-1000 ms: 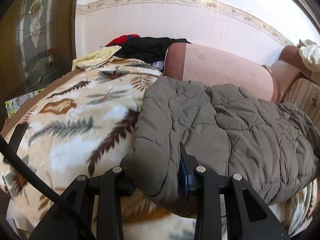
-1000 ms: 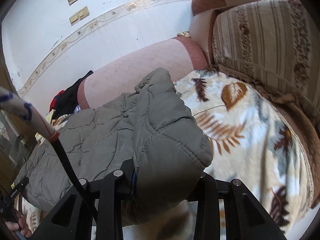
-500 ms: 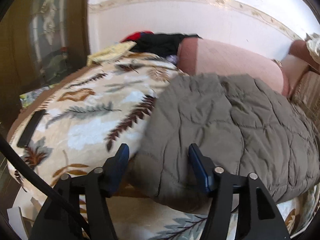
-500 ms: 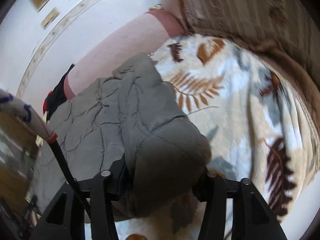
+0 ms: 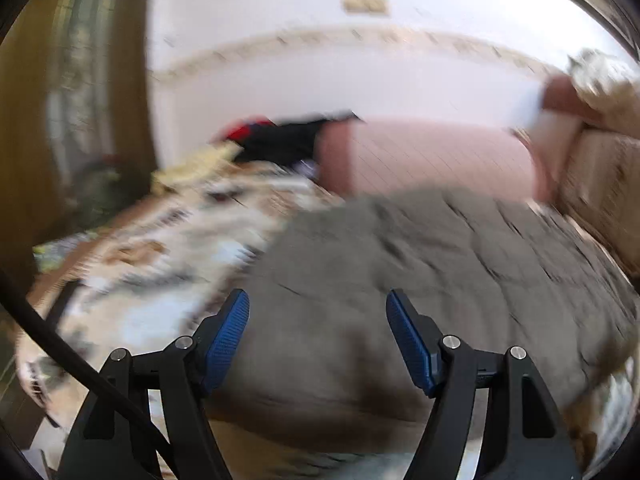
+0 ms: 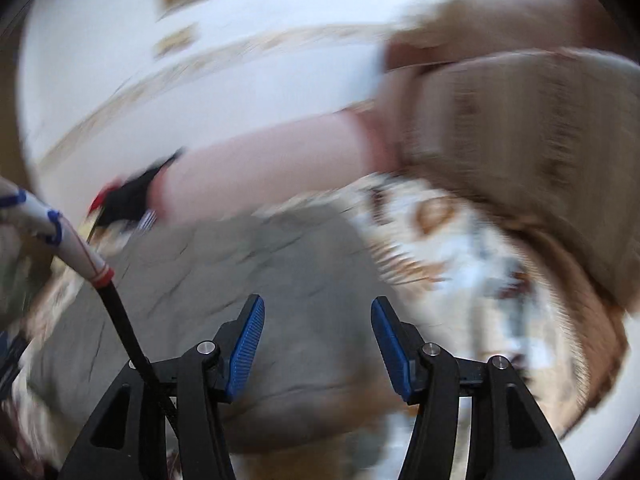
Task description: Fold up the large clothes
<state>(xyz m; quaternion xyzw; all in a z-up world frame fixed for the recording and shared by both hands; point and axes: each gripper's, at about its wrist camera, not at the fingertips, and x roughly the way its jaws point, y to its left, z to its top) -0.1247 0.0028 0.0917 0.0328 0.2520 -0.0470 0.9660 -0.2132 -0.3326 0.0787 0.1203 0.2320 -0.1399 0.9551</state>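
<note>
Both frames badly motion-blurred. Grey quilted jacket (image 5: 420, 280) lies spread on the leaf-print blanket (image 5: 132, 280) covering the sofa seat, its near folded edge just ahead of both tools. Left gripper (image 5: 318, 334): jaws opening, blue pads clear of the cloth, nothing pinched. Right gripper (image 6: 318, 344): jaws parted wide, released, hovering over the jacket's right near corner (image 6: 280, 320) with no fabric between the pads. Judgement: a fold has just been laid down and let go; the garment looks roughly halved, so the task seems partway through. Next move likely calls for picking a fresh edge or corner on each side, closing on the padded cloth firmly, since thick quilting may spring out, and carrying it across evenly. Surroundings: pink sofa arm (image 5: 432, 156) just behind the jacket, dark and red clothes pile (image 5: 288, 136) beyond it at left, striped back cushion (image 6: 520, 140) at right. A black cable (image 6: 124, 320) trails near the right tool and could snag. Seat itself looks clear enough for the fold.
</note>
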